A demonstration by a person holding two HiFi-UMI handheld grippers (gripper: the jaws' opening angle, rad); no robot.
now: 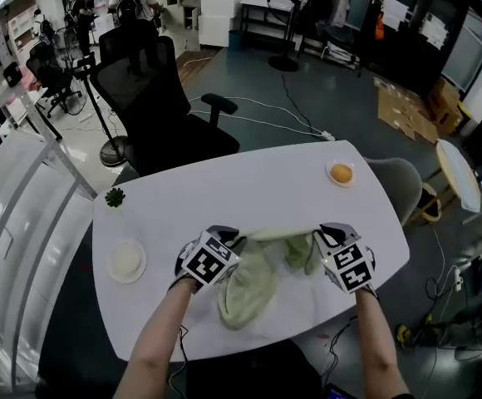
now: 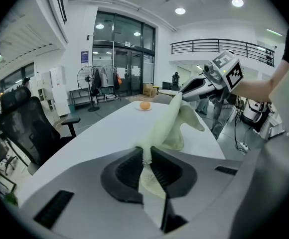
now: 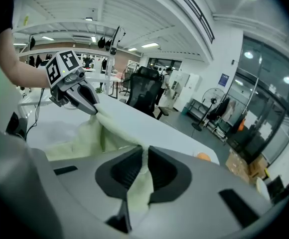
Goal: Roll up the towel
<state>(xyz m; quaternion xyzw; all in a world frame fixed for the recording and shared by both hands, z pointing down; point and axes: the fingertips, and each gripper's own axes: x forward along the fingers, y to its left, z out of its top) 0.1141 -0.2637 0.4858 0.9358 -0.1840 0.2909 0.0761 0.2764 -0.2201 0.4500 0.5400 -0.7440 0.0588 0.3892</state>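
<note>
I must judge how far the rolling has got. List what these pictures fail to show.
1. Head view: the gripped corners of the towel, covered by the left tool and right tool.
2. Left tool view: the near end of the towel, hidden below that tool's own body.
3. Head view: the green thing and the orange thing, too small to identify.

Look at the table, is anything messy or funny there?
Only the pale green cloth towel: it hangs crumpled and twisted between the left gripper and right gripper, with its lower part bunched on the white table. Nothing looks spilled or broken.
</note>
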